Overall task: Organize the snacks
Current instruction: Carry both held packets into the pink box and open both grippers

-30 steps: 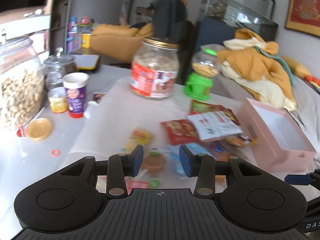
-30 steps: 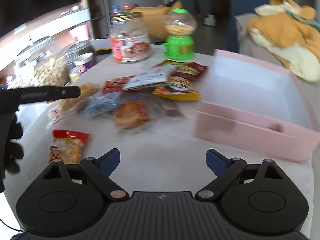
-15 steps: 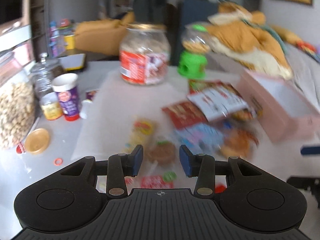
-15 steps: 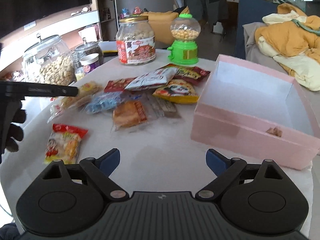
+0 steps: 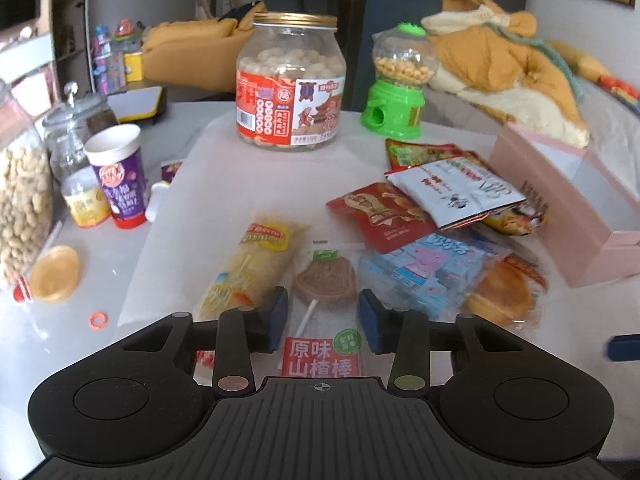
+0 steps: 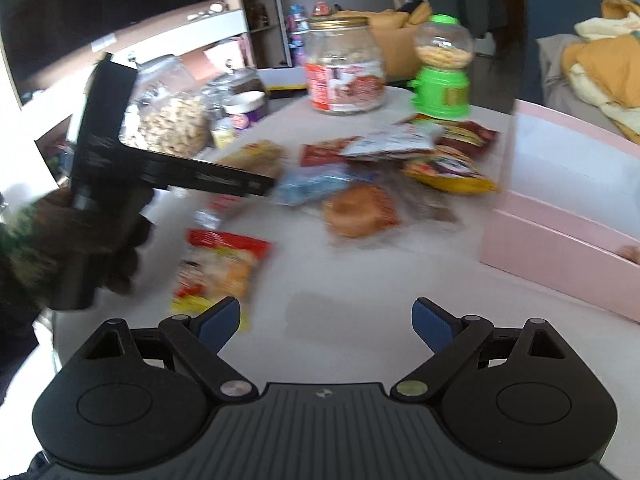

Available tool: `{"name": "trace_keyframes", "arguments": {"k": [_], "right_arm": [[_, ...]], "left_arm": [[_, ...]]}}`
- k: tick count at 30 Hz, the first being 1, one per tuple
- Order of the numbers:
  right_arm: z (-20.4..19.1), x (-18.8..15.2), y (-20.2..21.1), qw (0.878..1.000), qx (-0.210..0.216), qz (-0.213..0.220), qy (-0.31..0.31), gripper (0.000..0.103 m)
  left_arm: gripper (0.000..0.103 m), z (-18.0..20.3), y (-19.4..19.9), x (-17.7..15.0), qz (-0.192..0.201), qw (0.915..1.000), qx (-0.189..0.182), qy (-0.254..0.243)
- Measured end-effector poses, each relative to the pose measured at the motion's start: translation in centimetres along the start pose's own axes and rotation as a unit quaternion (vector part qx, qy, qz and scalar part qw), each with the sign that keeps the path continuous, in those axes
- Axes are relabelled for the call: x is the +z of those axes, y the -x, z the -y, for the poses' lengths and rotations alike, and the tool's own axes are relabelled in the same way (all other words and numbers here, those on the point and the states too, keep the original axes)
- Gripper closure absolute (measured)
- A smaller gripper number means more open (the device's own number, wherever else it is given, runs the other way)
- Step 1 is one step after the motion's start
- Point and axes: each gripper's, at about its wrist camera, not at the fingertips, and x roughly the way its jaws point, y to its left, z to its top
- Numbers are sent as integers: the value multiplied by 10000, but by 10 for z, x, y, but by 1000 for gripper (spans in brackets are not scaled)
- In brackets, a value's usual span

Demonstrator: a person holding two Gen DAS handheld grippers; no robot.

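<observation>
Several snack packets lie in a loose pile on the white table. In the left wrist view my left gripper [image 5: 323, 320] is open, its blue pads either side of a clear packet holding a brown hawthorn lollipop [image 5: 326, 284]. A yellow biscuit packet [image 5: 256, 264] lies to its left; a blue packet [image 5: 424, 268], a round bun [image 5: 500, 294], a red packet [image 5: 380, 216] and a white packet [image 5: 456, 192] lie to its right. An open pink box [image 5: 568, 204] stands at the right. My right gripper [image 6: 326, 320] is open and empty above bare table, with a red-yellow packet [image 6: 220, 268] at its left.
A large labelled jar [image 5: 290, 84] and a green candy dispenser [image 5: 398, 84] stand at the back. A glass jar of nuts [image 5: 20, 208], a purple cup [image 5: 120, 176], a small yellow jar [image 5: 86, 202] and a yellow lid [image 5: 54, 274] crowd the left edge.
My left gripper has moved forward and down over the pile, so the lollipop packet now sits between its pads. My right gripper has swung left; the left tool looms larger in its view.
</observation>
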Motion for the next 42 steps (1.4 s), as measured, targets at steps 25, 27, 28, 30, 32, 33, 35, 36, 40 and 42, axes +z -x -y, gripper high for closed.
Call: {"name": "trace_keyframes", "arguments": {"k": [25, 27, 28, 30, 32, 33, 35, 36, 40, 42], "right_arm": [[84, -26, 68, 9926, -1149, 305, -263, 52], [107, -37, 89, 9889, -1310, 450, -533, 52], [117, -41, 98, 9870, -1369, 520, -656, 52], [133, -48, 111, 9833, -1481, 638, -846, 52], [144, -51, 117, 9801, -1598, 722, -935, 52], [147, -52, 118, 9787, -1647, 761, -963, 52], [155, -54, 121, 9768, -1690, 827, -1021, 52], [160, -54, 121, 9763, -1690, 842, -1058, 52], [171, -47, 111, 9749, -1718, 814, -1163, 52], [174, -40, 107, 9744, -1760, 793, -1150, 52]], "left_arm": [[63, 192, 48, -11, 88, 9801, -1601, -1172], [63, 216, 38, 1, 144, 9759, -1735, -1318], [63, 227, 33, 8, 205, 9744, -1762, -1384], [63, 244, 22, 27, 378, 9714, -1790, -1515], [63, 256, 7, 48, 501, 9716, -1783, -1472], [63, 260, -3, 60, 517, 9728, -1800, -1364], [63, 263, -31, 86, 525, 9778, -1719, -1077], [63, 265, -47, 97, 455, 9795, -1686, -1003], [60, 261, -124, 125, -258, 9831, -1676, -691], [61, 249, -133, 127, -330, 9839, -1718, -376]]}}
